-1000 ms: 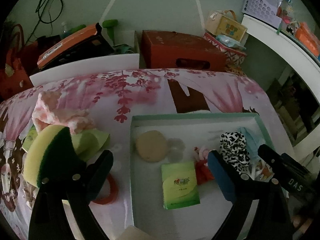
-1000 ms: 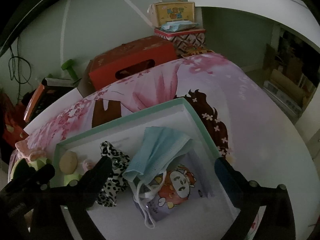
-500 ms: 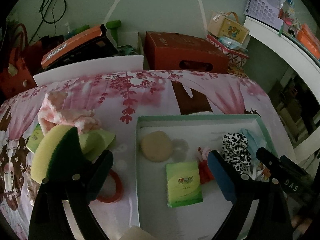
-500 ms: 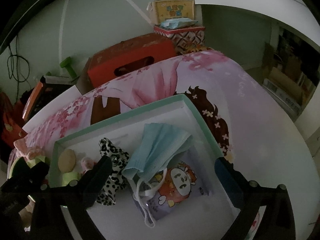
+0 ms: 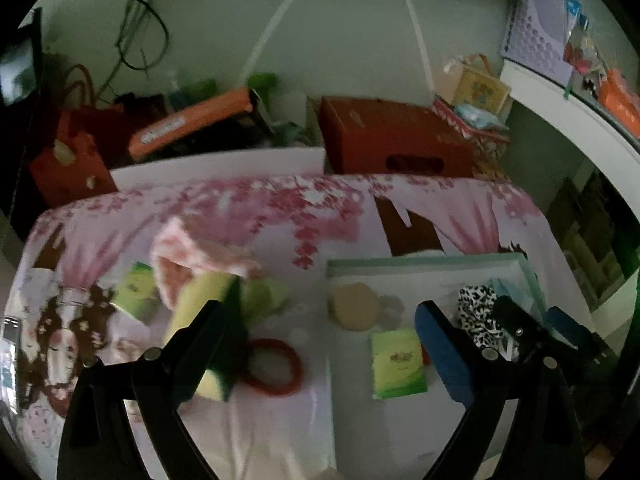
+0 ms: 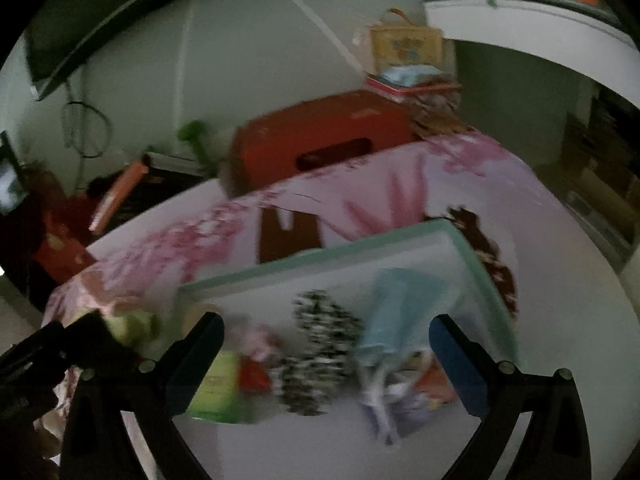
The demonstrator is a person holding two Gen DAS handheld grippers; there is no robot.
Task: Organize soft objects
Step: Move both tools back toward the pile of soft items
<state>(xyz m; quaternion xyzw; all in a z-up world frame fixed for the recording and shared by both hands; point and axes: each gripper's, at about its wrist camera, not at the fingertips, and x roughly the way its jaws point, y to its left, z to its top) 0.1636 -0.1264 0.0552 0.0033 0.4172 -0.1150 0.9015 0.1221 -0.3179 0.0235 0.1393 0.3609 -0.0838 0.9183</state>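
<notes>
A teal-rimmed white tray (image 5: 424, 261) lies on the pink floral cloth and holds a tan round pad (image 5: 355, 307), a green tissue pack (image 5: 398, 364), a leopard scrunchie (image 5: 476, 314) and a blue mask (image 6: 404, 308). Left of the tray lie a yellow-green sponge (image 5: 208, 320), a pink cloth (image 5: 192, 260), a green packet (image 5: 136, 292) and a red ring (image 5: 274, 366). My left gripper (image 5: 320, 344) is open and empty above the tray's left edge. My right gripper (image 6: 326, 360) is open and empty over the tray's contents (image 6: 320, 344).
A red box (image 5: 394, 142), an orange-topped case (image 5: 192, 120), a red bag (image 5: 68, 160) and gift boxes (image 5: 478, 92) stand behind the table. A white shelf (image 5: 572, 120) runs along the right. The right gripper's body (image 5: 528, 336) shows at the tray's right side.
Both grippers have pulled back and up, so the table looks farther away. The left view has shifted right off the sponge. The right view is blurred from motion. Nothing was picked up.
</notes>
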